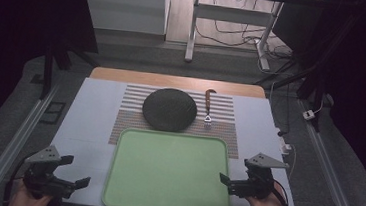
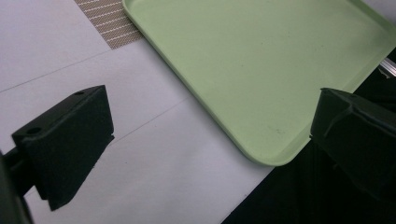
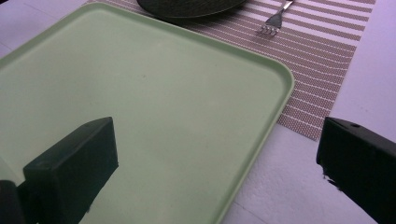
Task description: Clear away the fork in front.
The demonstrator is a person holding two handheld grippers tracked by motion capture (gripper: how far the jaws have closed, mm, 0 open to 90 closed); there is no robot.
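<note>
Both hand-held grippers spread empty, left (image 1: 75,172) and right (image 1: 225,181) flanking the tray (image 1: 166,202), whose right edge lies just beside the right one, the nearer, its long axis running between them.

1. I see bare bench (image 1: 83,124) between my left claw (image 1: 75,171) and the green tray (image 1: 162,201).
2. The tray's flat bed is unobstructed (raised rim all round).
3. Beyond it, a dark plate (image 1: 169,109) and a fork (image 1: 208,108) crowd the striped mat (image 1: 226,132).

High view overhead, facing forward; gripper views close, apparently sharing the green tray (image 1: 170,172).
</note>
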